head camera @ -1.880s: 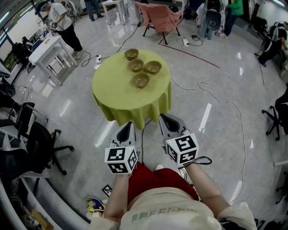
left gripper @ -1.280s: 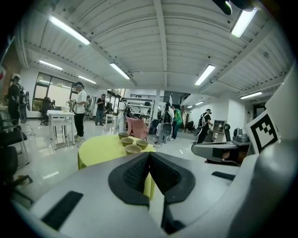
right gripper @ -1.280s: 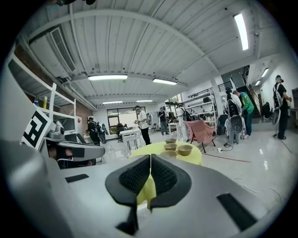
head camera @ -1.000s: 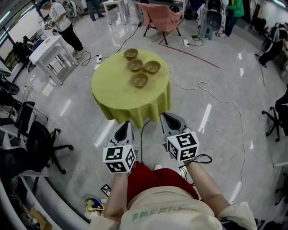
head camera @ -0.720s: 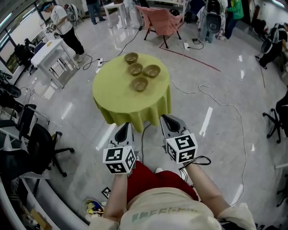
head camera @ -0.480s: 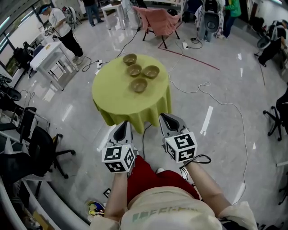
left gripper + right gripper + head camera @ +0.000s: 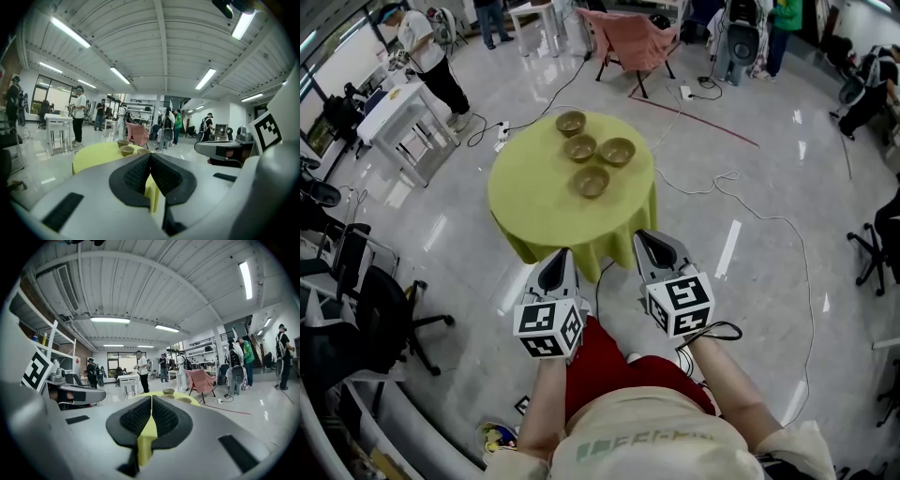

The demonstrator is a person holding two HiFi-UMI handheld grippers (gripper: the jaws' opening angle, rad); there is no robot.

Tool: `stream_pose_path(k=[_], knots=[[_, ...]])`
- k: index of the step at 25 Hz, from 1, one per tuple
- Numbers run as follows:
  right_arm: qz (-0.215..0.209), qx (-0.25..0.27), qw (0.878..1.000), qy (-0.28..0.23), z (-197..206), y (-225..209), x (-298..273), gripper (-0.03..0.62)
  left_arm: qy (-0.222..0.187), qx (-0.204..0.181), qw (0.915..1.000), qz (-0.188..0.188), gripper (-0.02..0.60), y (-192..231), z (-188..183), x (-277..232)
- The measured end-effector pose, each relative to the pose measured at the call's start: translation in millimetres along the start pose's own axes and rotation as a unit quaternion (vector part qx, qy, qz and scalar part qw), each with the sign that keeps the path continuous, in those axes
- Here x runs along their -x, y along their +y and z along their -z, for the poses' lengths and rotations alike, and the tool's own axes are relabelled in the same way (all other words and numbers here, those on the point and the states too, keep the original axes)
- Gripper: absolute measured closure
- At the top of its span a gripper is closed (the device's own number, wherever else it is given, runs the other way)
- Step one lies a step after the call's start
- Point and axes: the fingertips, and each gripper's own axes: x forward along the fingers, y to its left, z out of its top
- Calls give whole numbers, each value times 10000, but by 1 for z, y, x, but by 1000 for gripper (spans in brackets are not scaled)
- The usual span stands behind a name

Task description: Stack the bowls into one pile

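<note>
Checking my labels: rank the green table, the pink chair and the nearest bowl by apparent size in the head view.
1. green table
2. pink chair, though it stands farther from the camera
3. nearest bowl

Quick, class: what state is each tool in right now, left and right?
Left tool: closed, holding nothing.
Right tool: closed, holding nothing.

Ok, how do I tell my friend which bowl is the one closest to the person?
Find the round table with the yellow-green cloth on the shiny floor. On its far half, pick the small brown round bowl at the front of the bunch, closest to the person. The three other brown bowls all sit behind it.
</note>
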Motion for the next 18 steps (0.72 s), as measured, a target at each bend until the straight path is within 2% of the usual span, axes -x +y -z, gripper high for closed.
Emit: stream_pose_path(k=[18], knots=[[146, -41, 9994, 317, 6, -16, -117, 557, 222, 273, 9993, 119, 558, 83, -4, -90]])
